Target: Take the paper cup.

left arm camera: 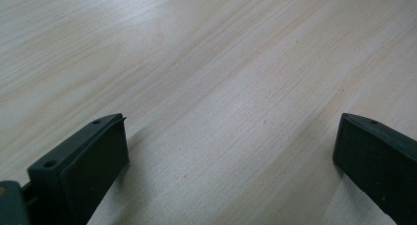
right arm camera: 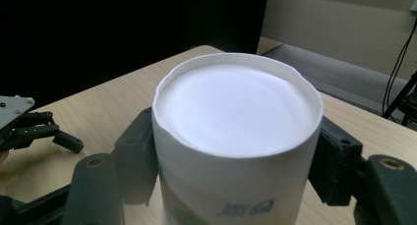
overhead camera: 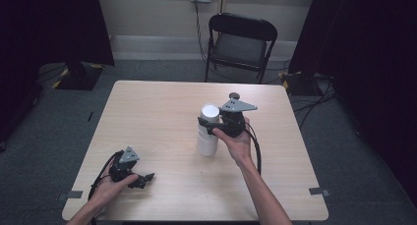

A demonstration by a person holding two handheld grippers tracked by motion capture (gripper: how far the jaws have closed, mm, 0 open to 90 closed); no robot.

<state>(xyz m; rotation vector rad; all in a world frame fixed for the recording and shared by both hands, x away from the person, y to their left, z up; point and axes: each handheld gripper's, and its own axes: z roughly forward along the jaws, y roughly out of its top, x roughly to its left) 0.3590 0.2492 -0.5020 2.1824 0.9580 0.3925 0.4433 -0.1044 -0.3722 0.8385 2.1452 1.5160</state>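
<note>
Pale wooden table [overhead camera: 162,107] on grey carpet [overhead camera: 64,117], black folding chair [overhead camera: 241,43], dark curtains [overhead camera: 49,23].

Pale wood-grain desk [overhead camera: 162,107], rounded corners. White paper cup stack [overhead camera: 208,131] stands upright right of centre. Left claw [overhead camera: 140,180] rests on the desk at the near left corner.
</note>
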